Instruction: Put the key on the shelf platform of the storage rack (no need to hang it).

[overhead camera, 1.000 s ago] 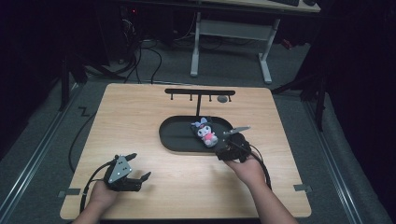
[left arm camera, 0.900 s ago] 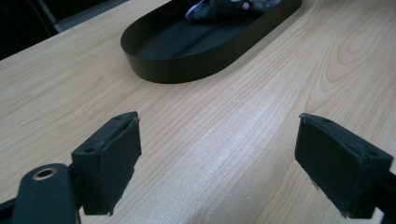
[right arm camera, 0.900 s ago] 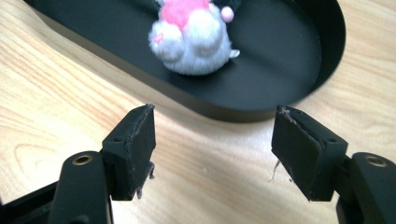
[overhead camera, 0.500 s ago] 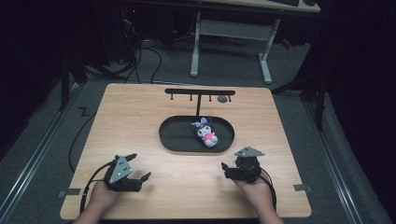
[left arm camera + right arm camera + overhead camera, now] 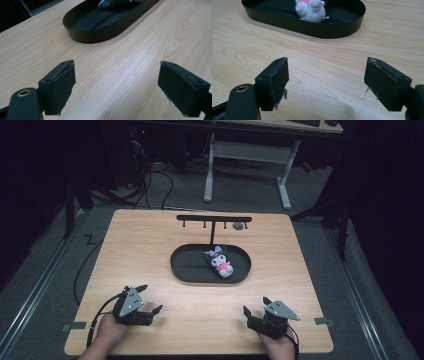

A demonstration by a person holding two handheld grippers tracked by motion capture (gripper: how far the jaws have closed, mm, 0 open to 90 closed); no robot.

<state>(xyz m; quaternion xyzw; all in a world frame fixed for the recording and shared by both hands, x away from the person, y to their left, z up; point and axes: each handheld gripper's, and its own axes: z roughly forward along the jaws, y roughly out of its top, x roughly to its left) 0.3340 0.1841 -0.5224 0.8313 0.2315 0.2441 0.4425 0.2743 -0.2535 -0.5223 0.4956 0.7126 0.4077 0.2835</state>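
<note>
Resting low at the near edge of the table (image 5: 150, 250), both grippers sit apart from each other, one at each front corner. Left gripper (image 5: 148, 301): jaws spread wide, nothing between them, bare wood grain showing through the gap in the left gripper view (image 5: 116, 80). Person's left hand (image 5: 107, 330) wraps its rear; grey three-cornered plate on top; cable loops off the near left side. Right gripper (image 5: 255, 307): jaws likewise spread, empty, only tabletop between the pads in the right gripper view (image 5: 325, 77). Frayed threads hang from the pad edges there. Person's right hand (image 5: 276, 346) holds it from behind.

Farther out, mid-table: black oval tray (image 5: 182, 270), shallow wall, lying flat. Plush toy (image 5: 219, 262) lies inside it, toward the tray's right half, dark head with pale body and a pink patch. Right gripper view shows the toy's pale, pink-marked body (image 5: 310, 8) against the tray floor, tray wall (image 5: 332, 32) well ahead of the jaws. Left gripper view catches the tray's end (image 5: 92, 37) and a dark edge of the toy at the top.

Behind the tray: black T-shaped rack (image 5: 214, 219) with small pegs, standing near the far edge. Beyond the table, a desk frame (image 5: 247, 152) and floor cables in dim light.
</note>
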